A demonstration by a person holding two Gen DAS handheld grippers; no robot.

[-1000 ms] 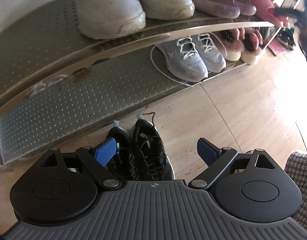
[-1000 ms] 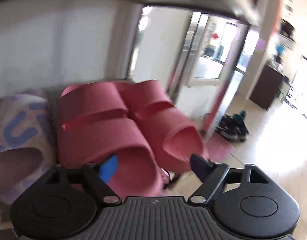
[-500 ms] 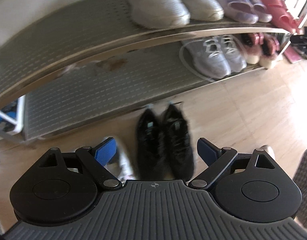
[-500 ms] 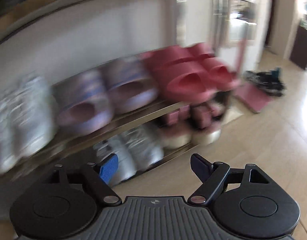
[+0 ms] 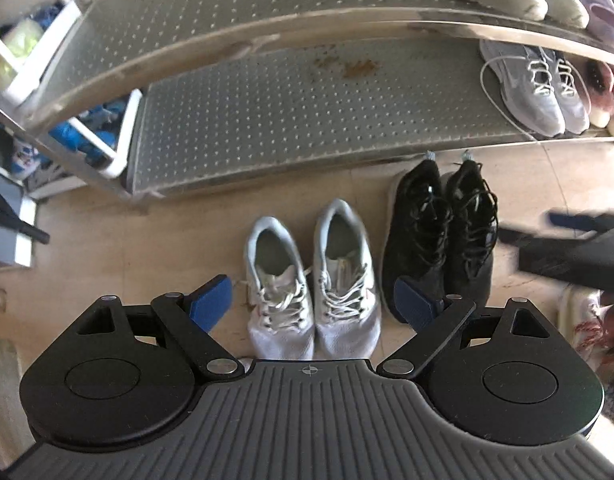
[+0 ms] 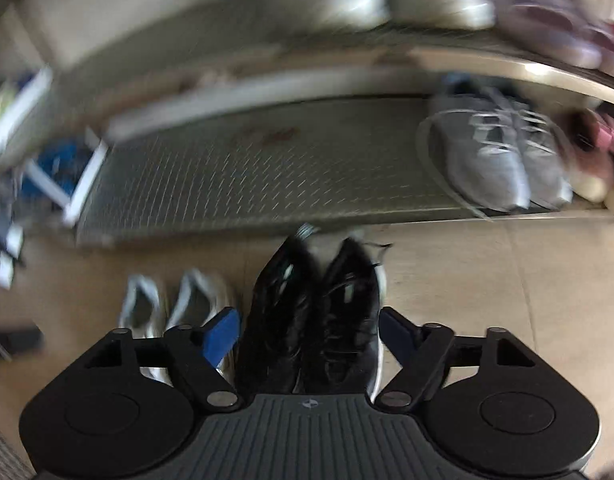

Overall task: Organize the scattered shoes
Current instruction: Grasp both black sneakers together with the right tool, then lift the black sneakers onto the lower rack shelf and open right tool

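L gripper (image 5: 311, 304) jaws wide apart over white sneakers (image 5: 313, 280), R gripper (image 6: 310, 334) just been closing, jaws apart round black pair (image 6: 313, 312), prob to lift both onto rack shelf (image 5: 307, 112) ahead

- Daylight was admitted from the far right; the wooden floor (image 5: 539, 184) was washed out there in the left wrist view.
- The near right corner of that view was overexposed to white.
- A bright streak of glare was carried along the curved front edge of the upper shelf (image 5: 267, 36).
- The lower shelf (image 5: 307, 112) was left in dimmer shade beneath it.
- The white sneakers (image 5: 311, 280) were rendered fairly sharp, while the right gripper (image 5: 547, 228) at the right edge was smeared by motion blur.
- The right wrist view was darker and blurred throughout; the black sneakers (image 6: 315, 312) were reduced to streaks.
- Straight shelf edges were bowed by fisheye distortion, with dark vignetting at the corners.
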